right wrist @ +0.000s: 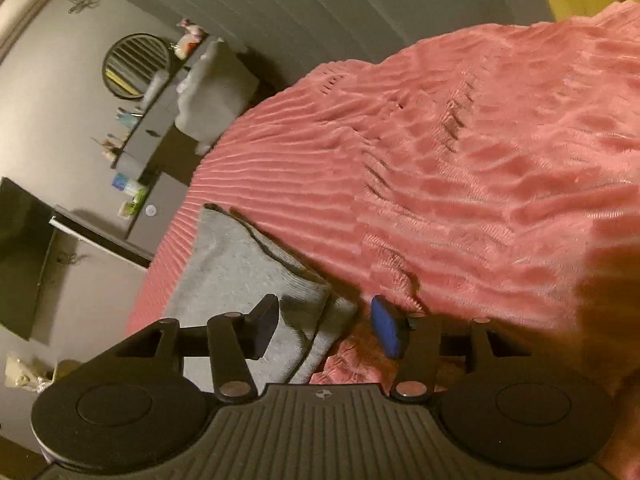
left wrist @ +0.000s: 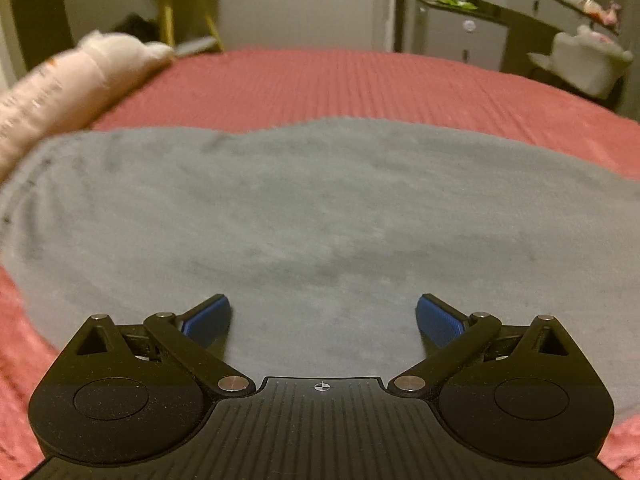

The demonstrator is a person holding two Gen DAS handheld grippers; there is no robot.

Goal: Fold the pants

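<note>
Pink ribbed fabric covers the bed (left wrist: 320, 80), the biggest thing in both views, and every place below is told from it. In the right wrist view its bedspread (right wrist: 460, 160) is rumpled into ridges and folds across most of the frame.

On the bed lie the grey pants (left wrist: 320, 208), spread flat and broad across the near part of the cover in the left wrist view, with their far edge well short of the bed's far side. In the right wrist view the pants (right wrist: 236, 264) show as a folded, layered stack with a ribbed band at the end nearest the camera, lying on the bedspread near the bed's edge.

At the bed's left side in the left wrist view rests a pale plush pillow (left wrist: 80, 76), just beside the pants' corner. Beyond the bed's far edge stand a grey dresser (left wrist: 464, 32) and a yellow-legged stool (left wrist: 188, 12).

Over the pants hangs the left gripper (left wrist: 323, 316), its jaws spread wide with only grey cloth seen below them and nothing clasped. The right gripper (right wrist: 326, 326) is rolled to one side at the bed's edge, jaws parted about halfway; the end of the folded pants lies between them, and the blue pad (right wrist: 386, 326) stands clear of the cloth.
</note>
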